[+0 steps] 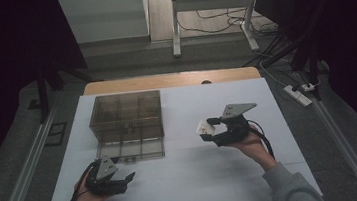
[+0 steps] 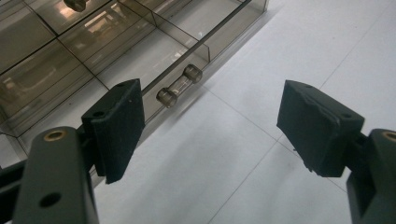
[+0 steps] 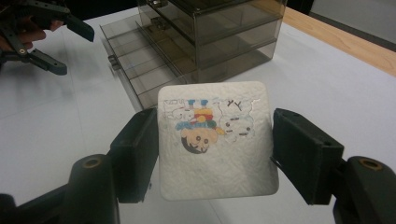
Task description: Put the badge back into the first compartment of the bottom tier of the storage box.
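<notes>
A white pad [image 3: 215, 140] with a cartoon print sits clamped between the right gripper's [image 1: 213, 128] jaws, right of the open drawer [image 1: 130, 150], while the left gripper [image 1: 124, 179], jaws wide, waits just before it.

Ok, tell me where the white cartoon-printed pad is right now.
The white pad sits between the right gripper jaws, held above the table, right of the open drawer box.

White table [image 1: 190, 179]; smoky drawer box [image 1: 127, 117] rests on it, ahead of left gripper [image 1: 119, 182], bottom drawer [image 1: 130, 150] out.
</notes>
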A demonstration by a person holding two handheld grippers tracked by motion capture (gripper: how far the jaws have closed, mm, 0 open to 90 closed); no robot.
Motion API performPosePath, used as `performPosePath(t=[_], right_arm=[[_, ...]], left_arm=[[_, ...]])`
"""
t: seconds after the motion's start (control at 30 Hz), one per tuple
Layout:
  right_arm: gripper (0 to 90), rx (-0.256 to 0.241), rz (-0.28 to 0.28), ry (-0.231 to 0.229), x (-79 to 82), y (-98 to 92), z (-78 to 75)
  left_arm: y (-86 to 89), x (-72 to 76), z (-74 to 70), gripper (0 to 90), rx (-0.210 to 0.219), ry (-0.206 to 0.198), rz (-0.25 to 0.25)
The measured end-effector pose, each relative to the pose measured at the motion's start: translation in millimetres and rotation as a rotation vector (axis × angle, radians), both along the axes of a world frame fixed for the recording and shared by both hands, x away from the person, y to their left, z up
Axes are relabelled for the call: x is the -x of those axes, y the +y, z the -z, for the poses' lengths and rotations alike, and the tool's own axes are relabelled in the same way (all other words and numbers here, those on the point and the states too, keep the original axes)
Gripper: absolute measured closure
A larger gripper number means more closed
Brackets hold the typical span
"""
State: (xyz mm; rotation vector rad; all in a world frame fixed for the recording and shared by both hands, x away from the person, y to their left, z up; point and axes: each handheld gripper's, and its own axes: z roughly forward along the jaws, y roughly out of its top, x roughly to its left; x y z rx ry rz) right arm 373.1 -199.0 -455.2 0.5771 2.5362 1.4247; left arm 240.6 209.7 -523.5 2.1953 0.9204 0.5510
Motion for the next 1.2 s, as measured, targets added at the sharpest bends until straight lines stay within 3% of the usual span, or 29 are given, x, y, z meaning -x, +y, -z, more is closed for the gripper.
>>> performPosePath(t=[0.23,1.2], right_arm=[[33.0,-0.018,-0.015,-0.006,-2.3,13.5,-2.8],[33.0,-0.01,-0.101,-0.011,-3.1,60.7,-0.2]], left_arm=[[-0.1,0.1,-0.1,23.1,0.0,-0.001,0.0],[-0.5,0.7,-0.3,23.1,-0.004,-0.007,0.004]])
